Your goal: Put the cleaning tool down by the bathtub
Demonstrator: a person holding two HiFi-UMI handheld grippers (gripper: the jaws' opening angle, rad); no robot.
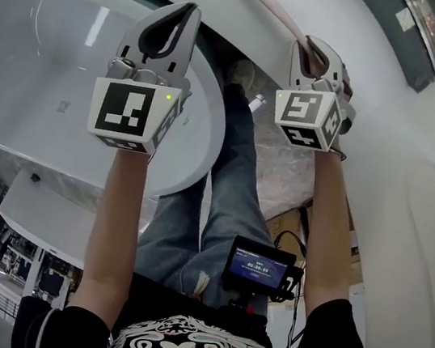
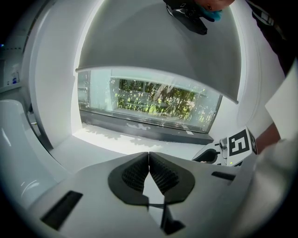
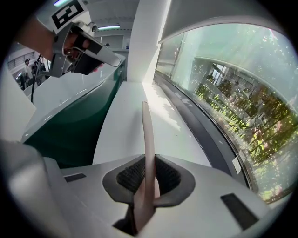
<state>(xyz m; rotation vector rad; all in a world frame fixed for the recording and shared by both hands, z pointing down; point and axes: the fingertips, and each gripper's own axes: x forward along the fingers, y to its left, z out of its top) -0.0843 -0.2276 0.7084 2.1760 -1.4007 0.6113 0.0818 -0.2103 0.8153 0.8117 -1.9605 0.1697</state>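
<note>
1. Right gripper view shows the right gripper with its jaws pinching the cleaning tool. Only a thin, pale pink stick of the tool shows. It pokes straight out in front of the jaws.
2. Left gripper view shows the left gripper with its jaws pressed together at the tips. Nothing is between them.
3. Under the stick lies a long white ledge. I cannot tell if the far end of the stick touches it.
4. A big window runs along the right side of the ledge, with green trees behind the glass. A dark green wall runs along the left side.
5. Head view shows both grippers held up side by side, a little apart. The left one is over the rim of the white bathtub. The right one is just beside the tub, and the stick points up and to the left, away from the person.
6. Below the grippers are the person's legs in blue jeans and a small black screen.
</note>
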